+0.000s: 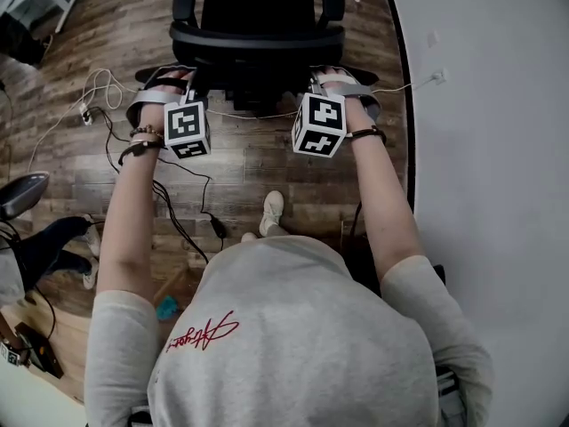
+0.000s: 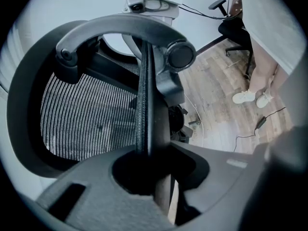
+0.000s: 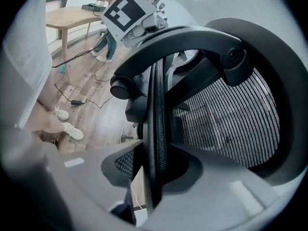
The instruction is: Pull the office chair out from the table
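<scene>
- Snagging is the nearest hazard: a black cable (image 1: 216, 228) lies on the floor behind both grippers, where the casters may roll over it.
- Slipping could follow a sharp tug, since only a thin rim is held.
- Left gripper (image 2: 153, 160), jaws partly closed, pinches the backrest edge (image 2: 144, 105); right gripper (image 3: 153, 162) pinches the opposite edge.
- Office chair (image 1: 258, 20) stands just ahead of both grippers; the table (image 1: 498, 149) lies right of the right gripper.

Wood-plank floor (image 1: 249, 163) w/ cables (image 1: 100, 89), wooden desk (image 3: 72, 16)
</scene>
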A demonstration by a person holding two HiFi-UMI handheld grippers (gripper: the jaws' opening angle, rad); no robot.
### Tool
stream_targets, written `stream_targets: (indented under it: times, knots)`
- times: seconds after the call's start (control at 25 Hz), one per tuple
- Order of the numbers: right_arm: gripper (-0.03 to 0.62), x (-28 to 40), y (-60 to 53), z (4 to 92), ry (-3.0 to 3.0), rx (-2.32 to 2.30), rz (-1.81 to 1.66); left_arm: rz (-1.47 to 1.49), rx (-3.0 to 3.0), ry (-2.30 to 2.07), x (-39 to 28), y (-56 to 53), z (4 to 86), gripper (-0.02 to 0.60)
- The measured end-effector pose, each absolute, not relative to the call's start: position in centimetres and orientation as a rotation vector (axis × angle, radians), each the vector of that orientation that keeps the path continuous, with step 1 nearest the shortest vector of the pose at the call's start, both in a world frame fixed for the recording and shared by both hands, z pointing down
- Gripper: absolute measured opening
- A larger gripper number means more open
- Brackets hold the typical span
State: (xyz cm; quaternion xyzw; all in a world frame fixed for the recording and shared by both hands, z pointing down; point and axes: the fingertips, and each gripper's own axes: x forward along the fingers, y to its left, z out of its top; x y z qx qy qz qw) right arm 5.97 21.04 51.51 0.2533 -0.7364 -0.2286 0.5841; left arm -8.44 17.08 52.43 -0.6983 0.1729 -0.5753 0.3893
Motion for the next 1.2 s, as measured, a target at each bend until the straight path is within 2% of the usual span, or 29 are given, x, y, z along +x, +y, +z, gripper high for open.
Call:
stream_targets:
  times: [0.6,0.72,0.96,1.2]
  knots:
    - [0.100,5.8,21.2,51.4,-1.697,0.617,-0.602,-1.447,-1.765,0.426,-8.6,17.3,52.5,0.069]
    - [0.101,5.9,21.2,51.4,-1.690,0.619,-0.609,-1.461,-1.768,0.396,-8.6,17.5,52.9,0.117]
    - [0.162,5.9,21.9,51.7,-1.679,0.585,-0.623,-1.489,-1.790,0.365,-8.7,18.0,53.0,0.152]
    - [0.184,5.7,22.3,51.6,-1.682,0.568,-0.593,-1.537,-1.814,0.312,-9.0,18.6,53.1,0.204]
